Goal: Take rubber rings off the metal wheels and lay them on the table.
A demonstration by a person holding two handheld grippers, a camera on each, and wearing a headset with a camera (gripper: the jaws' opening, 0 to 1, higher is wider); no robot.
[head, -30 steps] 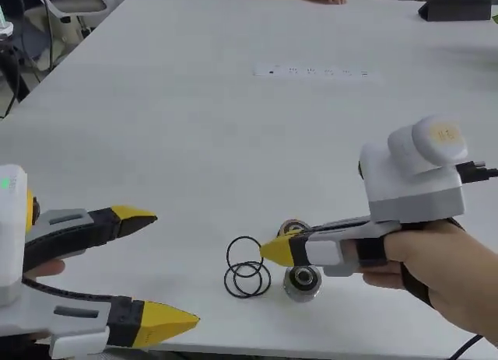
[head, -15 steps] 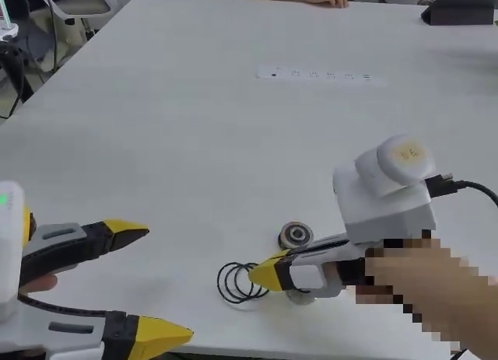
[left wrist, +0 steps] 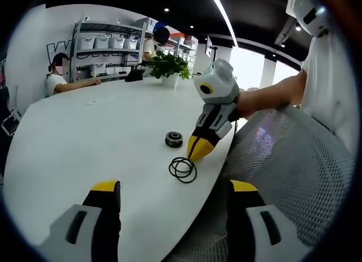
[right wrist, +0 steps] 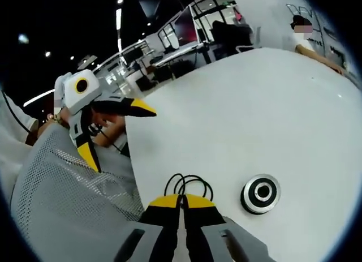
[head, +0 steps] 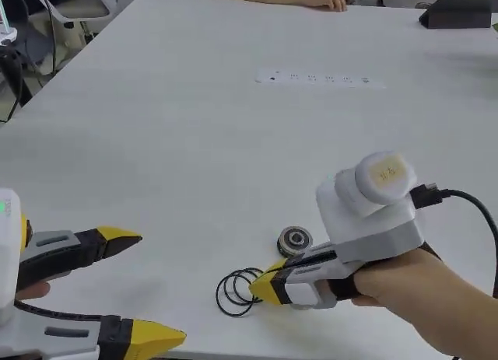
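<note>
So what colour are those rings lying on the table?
Black; the rubber rings show best in the left gripper view.

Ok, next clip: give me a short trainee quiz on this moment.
1. True or false: the left gripper is shut.
2. Where do the rings lie? A: in the left gripper. B: on the table, apart from the wheel, by the right gripper's tips. C: hung on a jaw.
3. Fill in: the right gripper's jaws are ___.
Key: 1 false; 2 B; 3 shut.

One wheel [head: 296, 239], perhaps three rings [head: 237, 290]
</note>
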